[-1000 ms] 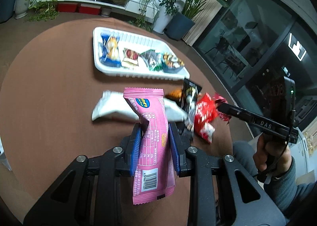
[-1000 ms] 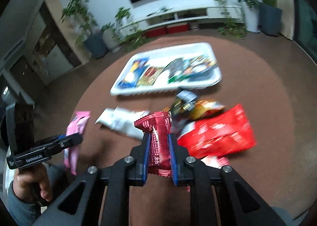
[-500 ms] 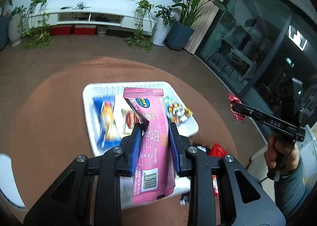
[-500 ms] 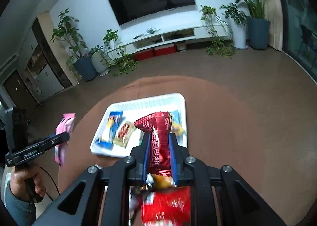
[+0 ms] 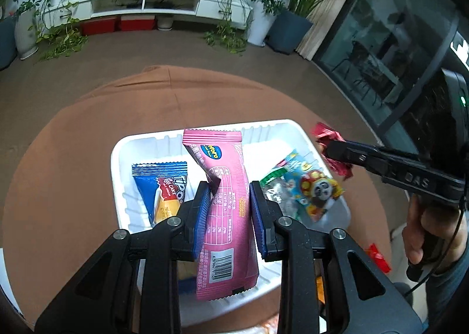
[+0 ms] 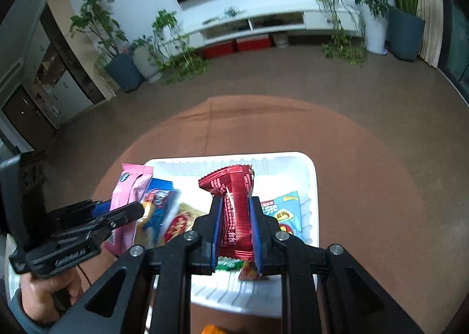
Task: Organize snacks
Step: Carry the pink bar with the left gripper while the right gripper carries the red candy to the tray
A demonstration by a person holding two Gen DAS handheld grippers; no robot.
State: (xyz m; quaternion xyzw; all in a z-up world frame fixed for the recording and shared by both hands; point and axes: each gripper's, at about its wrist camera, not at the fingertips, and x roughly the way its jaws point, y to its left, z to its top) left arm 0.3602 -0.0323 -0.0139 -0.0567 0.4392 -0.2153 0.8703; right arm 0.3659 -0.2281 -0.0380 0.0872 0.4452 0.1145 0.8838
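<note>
My left gripper (image 5: pixel 230 190) is shut on a long pink snack packet (image 5: pixel 224 187) and holds it upright over the white tray (image 5: pixel 123 146). My right gripper (image 6: pixel 234 205) is shut on a dark red foil packet (image 6: pixel 234 211), also above the tray (image 6: pixel 312 187). Lying in the tray are a blue roll-cake packet (image 5: pixel 159 187), a panda-print packet (image 5: pixel 313 187) and a green-and-clear packet (image 5: pixel 275 190). The right gripper with its red packet (image 5: pixel 331 140) shows at the tray's right edge in the left wrist view; the left gripper with its pink packet (image 6: pixel 129 187) shows at the left of the right wrist view.
The tray sits on a round brown table (image 5: pixel 73 134) whose far edge drops to a brown floor. A red packet (image 5: pixel 378 255) lies on the table right of the tray. A hand (image 5: pixel 422 231) holds the right gripper's handle. Potted plants and a white TV bench stand far behind.
Both grippers have travelled forward from the loose snack pile to above the tray, each keeping its packet. The pile has dropped out of view below.
</note>
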